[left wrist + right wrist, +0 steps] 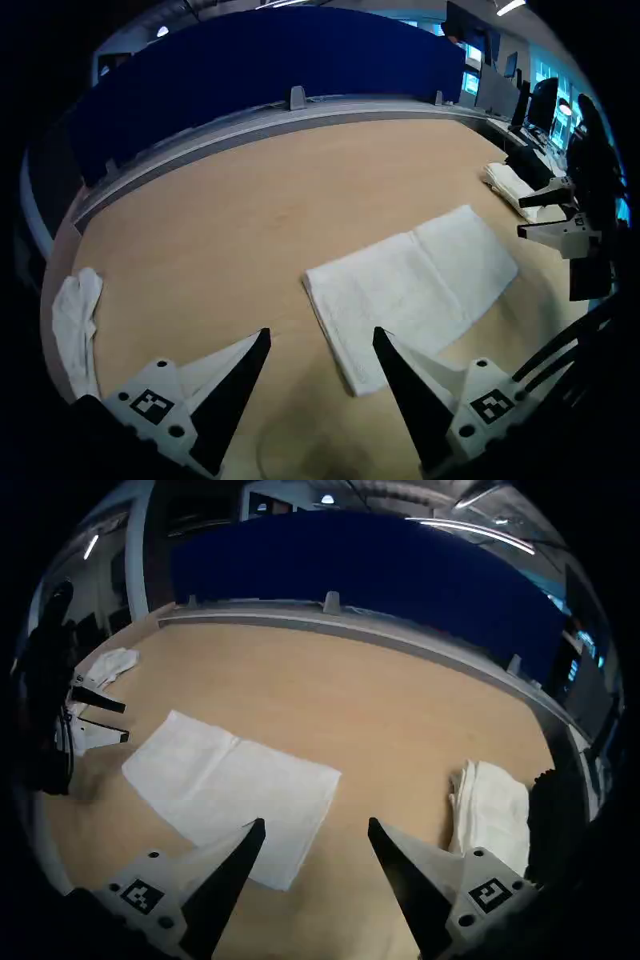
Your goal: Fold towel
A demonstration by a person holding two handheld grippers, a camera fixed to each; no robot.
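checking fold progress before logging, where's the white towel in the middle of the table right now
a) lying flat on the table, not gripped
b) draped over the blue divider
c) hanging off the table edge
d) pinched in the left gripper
a: the white towel lies spread flat on the wooden table, and the left gripper and right gripper are both open with nothing between their fingers.

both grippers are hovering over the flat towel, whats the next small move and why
Probably lower the left gripper and right gripper to the near edge of the towel: both are open and empty, and it lies flat, ungrasped.
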